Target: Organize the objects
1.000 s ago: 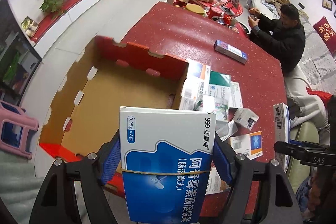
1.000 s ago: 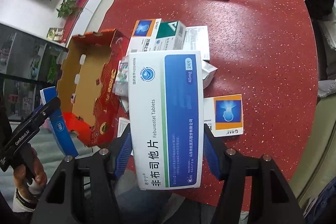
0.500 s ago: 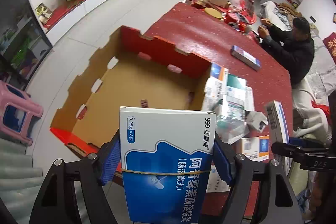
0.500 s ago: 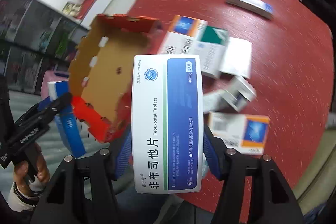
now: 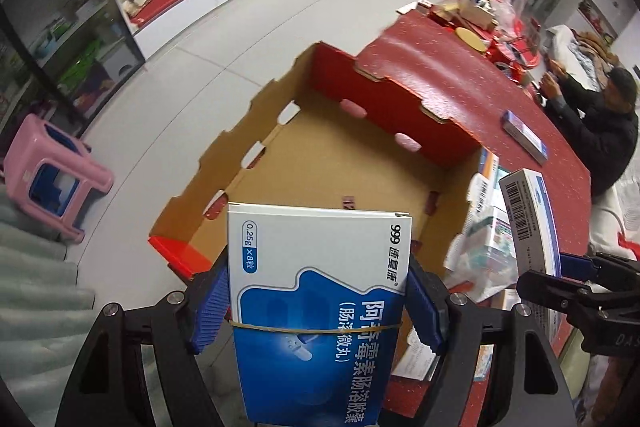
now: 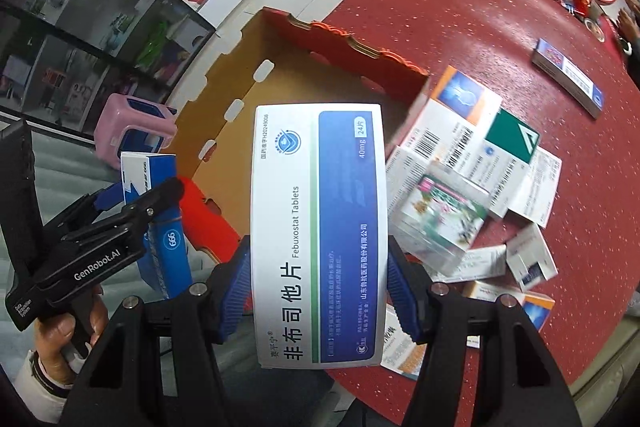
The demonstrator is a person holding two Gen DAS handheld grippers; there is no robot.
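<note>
My left gripper is shut on a white and blue medicine box with a rubber band round it, held above the near edge of an open cardboard tray with red outer walls. My right gripper is shut on a white and blue Febuxostat tablet box, hanging over the tray's near right part. In the right wrist view the left gripper with its blue box is at the lower left. The tray's brown floor looks bare. A pile of medicine boxes lies on the red table right of the tray.
The red speckled table carries a lone long box farther off and clutter at its far end. A person in dark clothes sits at the table's far right. A pink stool stands on the floor to the left.
Both grippers moved left with their boxes, from beside the pile toward and over the tray. Both have rolled, so the tray now sits more centred in each view. Grips are unchanged.
</note>
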